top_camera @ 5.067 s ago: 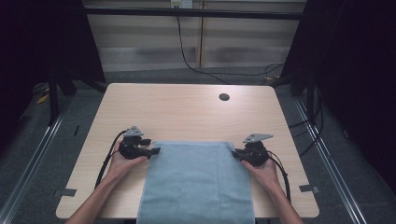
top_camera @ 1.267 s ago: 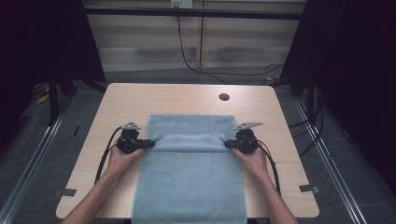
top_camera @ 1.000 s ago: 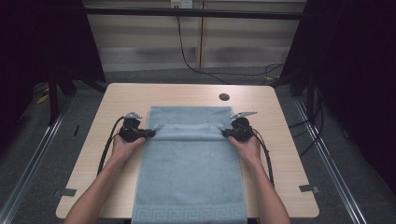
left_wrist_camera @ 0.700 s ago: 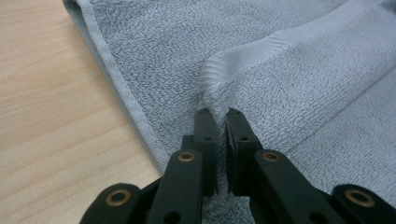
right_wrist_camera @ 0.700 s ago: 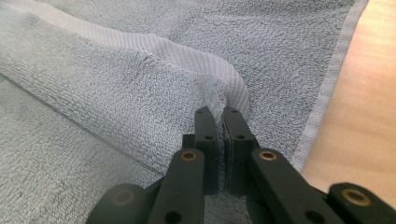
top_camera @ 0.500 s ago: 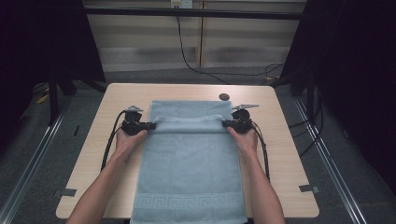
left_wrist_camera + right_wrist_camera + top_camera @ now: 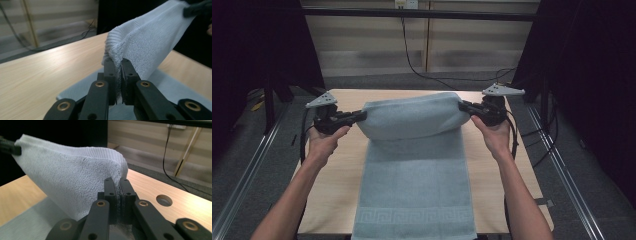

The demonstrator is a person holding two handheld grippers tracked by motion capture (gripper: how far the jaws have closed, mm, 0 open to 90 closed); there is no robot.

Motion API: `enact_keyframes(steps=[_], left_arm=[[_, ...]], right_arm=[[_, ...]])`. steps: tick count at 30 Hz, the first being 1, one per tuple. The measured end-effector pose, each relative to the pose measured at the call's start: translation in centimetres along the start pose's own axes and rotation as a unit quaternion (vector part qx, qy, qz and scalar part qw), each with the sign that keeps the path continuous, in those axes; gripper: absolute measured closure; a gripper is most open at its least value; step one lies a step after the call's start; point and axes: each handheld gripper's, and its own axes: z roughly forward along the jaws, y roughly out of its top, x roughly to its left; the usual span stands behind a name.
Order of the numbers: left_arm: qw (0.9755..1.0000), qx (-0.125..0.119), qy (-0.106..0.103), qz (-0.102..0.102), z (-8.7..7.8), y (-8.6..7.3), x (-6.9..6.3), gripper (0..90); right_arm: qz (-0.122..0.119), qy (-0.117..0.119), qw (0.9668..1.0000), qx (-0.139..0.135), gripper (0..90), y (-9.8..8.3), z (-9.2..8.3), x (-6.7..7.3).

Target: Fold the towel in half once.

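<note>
In the high view, two bare forearms come up from the bottom of the frame. Between them lies a long light blue terry towel [image 7: 414, 175] with a square key pattern woven along its near end, at the bottom middle. That near part lies flat on the pale wooden table [image 7: 507, 172] and hangs a little over the near edge.

Higher up, in the middle of the frame, the far part of the towel is lifted off the table. It is stretched between the two claws and sags in a soft bulge.

The left hand [image 7: 323, 142], at the middle left, holds the black left gripper [image 7: 360, 115]. Its jaws are pinched tight on the left corner of the lifted towel. In the left gripper view, the two black jaws rise from the bottom middle with a fold of the towel [image 7: 147, 42] squeezed between them. The cloth runs away to the upper right, where a dark bit of the other claw holds it.

The right hand [image 7: 494, 137], at the middle right, holds the black right gripper [image 7: 463, 106]. It is clamped on the right corner. In the right gripper view, the jaws squeeze the towel [image 7: 70, 182] at the middle, and the cloth spreads to the upper left.

A small round hole [image 7: 164, 200] sits in the table at the right of that view.
</note>
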Motion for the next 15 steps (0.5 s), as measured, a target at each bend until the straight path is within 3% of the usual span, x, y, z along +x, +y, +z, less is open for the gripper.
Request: enact_keyframes(steps=[2,3,9,12,15], left_arm=[[0.9998,-0.015,-0.010,0.012,-1.4,0.2,-0.9,85.1],[0.9997,-0.016,-0.015,0.010,-2.0,0.1,-1.4,85.0],[0.9982,-0.024,-0.031,0.045,-4.8,-0.8,-4.5,85.0],[0.9981,-0.007,-0.035,0.050,-5.6,-2.4,-5.3,84.9],[0.9978,0.021,-0.042,0.047,-5.4,-4.9,-5.6,84.5]], right_arm=[[-0.007,0.009,0.9999,-0.003,86.5,-0.1,-1.5,0.9],[-0.011,0.016,0.9998,-0.008,86.5,-0.2,-2.4,1.4],[-0.035,0.040,0.9984,-0.018,86.5,-1.9,-6.7,4.6],[-0.030,0.058,0.9978,-0.006,86.4,-3.9,-7.7,5.7],[-0.039,0.067,0.9965,0.033,86.2,-6.6,-7.8,6.9]])
